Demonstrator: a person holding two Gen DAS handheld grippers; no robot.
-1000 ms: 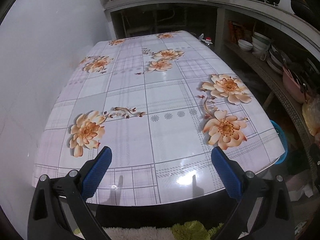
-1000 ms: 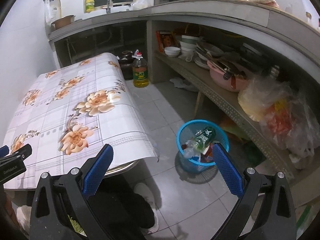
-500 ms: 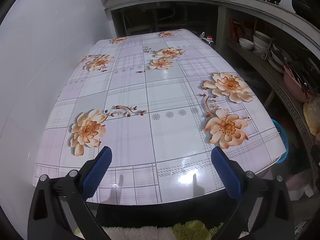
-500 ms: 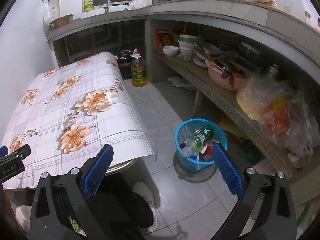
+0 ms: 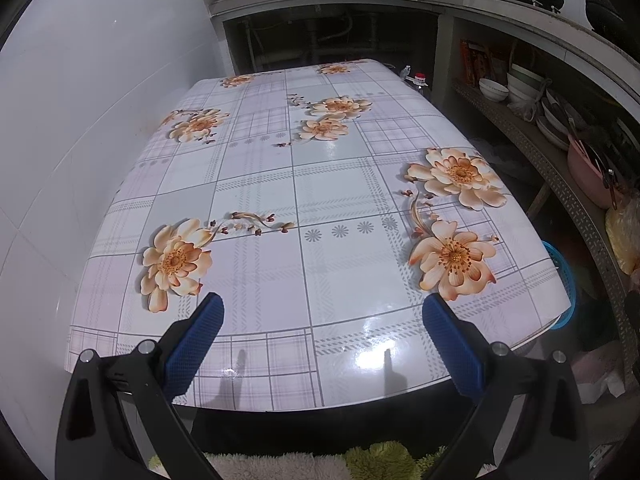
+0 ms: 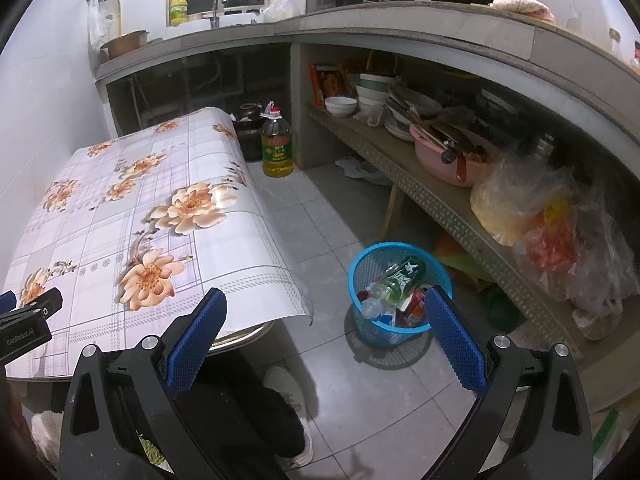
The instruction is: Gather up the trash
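Table (image 5: 320, 208) with flowered cloth below left gripper (image 5: 318, 326), jaws wide apart, empty. Right gripper (image 6: 324, 316) gaping, empty, above blue trash basket (image 6: 362, 268) beside table.

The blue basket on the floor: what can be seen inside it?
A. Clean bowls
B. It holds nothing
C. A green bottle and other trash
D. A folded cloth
C: in the right wrist view the blue basket holds a green bottle lying among other trash, beside the table.
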